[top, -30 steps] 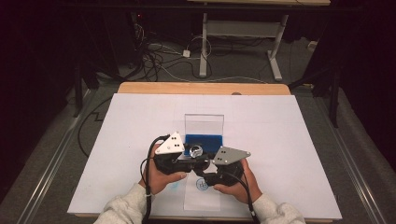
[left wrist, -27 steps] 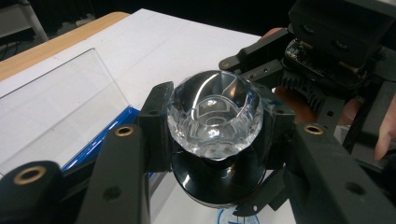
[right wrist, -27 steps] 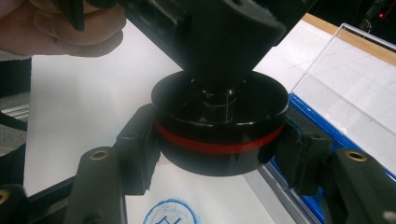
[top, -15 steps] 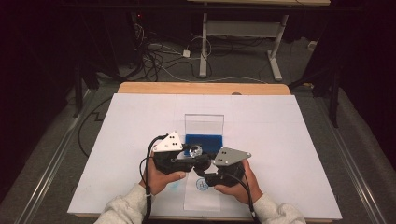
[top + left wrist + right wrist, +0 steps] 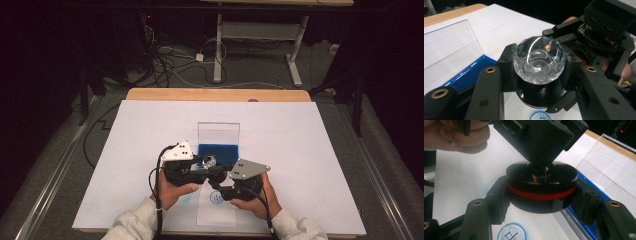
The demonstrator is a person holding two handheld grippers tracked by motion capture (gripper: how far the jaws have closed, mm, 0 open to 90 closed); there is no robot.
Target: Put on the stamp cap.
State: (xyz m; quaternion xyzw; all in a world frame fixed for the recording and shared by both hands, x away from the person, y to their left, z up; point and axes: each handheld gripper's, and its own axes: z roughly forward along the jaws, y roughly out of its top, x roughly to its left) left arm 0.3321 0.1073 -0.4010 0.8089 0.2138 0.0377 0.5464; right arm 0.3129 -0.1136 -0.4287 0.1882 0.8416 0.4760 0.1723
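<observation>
A person's two hands come in from the near edge of a white paper-covered table (image 5: pixel 300 150), each holding a black two-jaw gripper topped with a pale three-cornered plate. Nearest, on the paper just below the hands, lies a round blue ink stamp mark (image 5: pixel 216 198), crisp at its ring and smudged pale around it. Above it, held off the table between the two tools, is a stamp made of two parts: a clear faceted crystal knob (image 5: pixel 539 60), glassy and cut like a gem with a hollow centre, and a flat round black base (image 5: pixel 541 187), glossy, with a thin red band around its edge. The left gripper (image 5: pixel 537 68) is clamped on the crystal knob, its two blocky black pads pressing the knob's sides. The right gripper (image 5: pixel 541 200) is clamped on the black base, its ribbed pads gripping the disc's rim at either side. The two tools meet nose to nose, so the knob sits directly on the base with the left tool's jaws rising from the disc's top in the right gripper view. Just behind the stamp stands an open case (image 5: pixel 218 149), with a bright blue tray and a clear, smooth plastic lid standing upright. Farther back, a strip of bare wooden tabletop (image 5: pixel 215 94) edges the paper.
</observation>
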